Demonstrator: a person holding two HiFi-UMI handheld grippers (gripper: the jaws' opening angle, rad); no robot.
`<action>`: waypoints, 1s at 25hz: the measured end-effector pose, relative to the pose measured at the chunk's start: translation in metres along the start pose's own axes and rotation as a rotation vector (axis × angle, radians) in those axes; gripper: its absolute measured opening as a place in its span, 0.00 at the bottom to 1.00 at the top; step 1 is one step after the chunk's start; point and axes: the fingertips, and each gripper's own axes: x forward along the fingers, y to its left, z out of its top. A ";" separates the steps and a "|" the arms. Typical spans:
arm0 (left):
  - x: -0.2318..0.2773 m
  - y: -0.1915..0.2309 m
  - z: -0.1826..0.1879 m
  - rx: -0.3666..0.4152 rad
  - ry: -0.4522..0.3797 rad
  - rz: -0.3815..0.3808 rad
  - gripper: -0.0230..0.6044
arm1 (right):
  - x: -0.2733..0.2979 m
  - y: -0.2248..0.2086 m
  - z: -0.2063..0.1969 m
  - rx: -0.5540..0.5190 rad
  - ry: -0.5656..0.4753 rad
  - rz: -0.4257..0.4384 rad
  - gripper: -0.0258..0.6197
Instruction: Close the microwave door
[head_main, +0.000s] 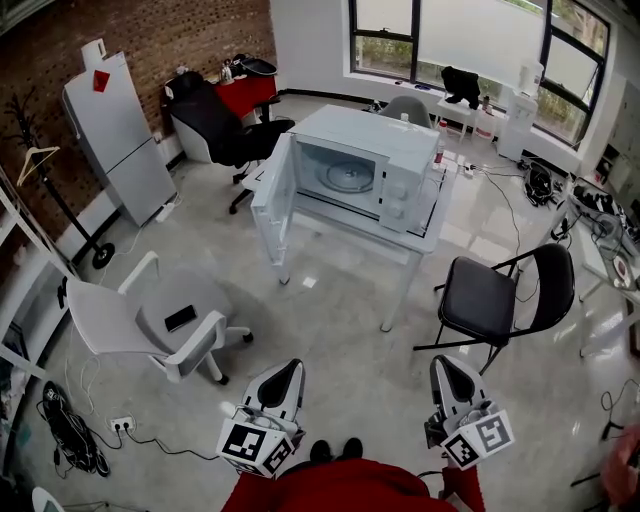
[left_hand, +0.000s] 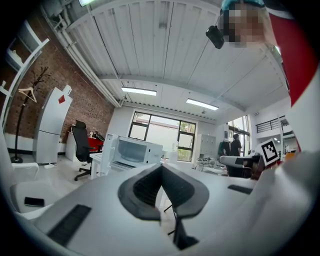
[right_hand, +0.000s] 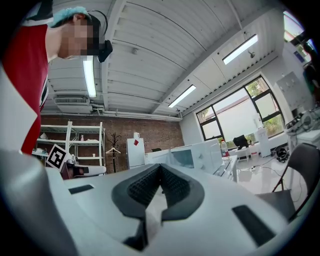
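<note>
Left gripper (head_main: 291, 367) and right gripper (head_main: 446, 362) each had jaws pressed together, holding nothing. Bare floor (head_main: 330, 335) lay ahead, between a white chair (head_main: 165, 325) and a black chair (head_main: 490, 300). Well beyond, on a table (head_main: 425, 238), sat the microwave (head_main: 385, 165). Its door (head_main: 272, 200) stood upright, swung out leftward, likely nearer the left gripper.
</note>
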 end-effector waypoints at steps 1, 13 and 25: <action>0.003 -0.001 0.000 -0.008 0.001 -0.002 0.05 | 0.000 -0.004 0.000 -0.001 0.004 0.002 0.06; 0.038 -0.004 0.011 0.038 -0.014 0.029 0.05 | 0.028 -0.049 0.017 -0.040 0.008 0.083 0.06; 0.126 0.060 0.007 0.001 0.016 0.038 0.05 | 0.130 -0.093 0.013 -0.047 0.047 0.098 0.06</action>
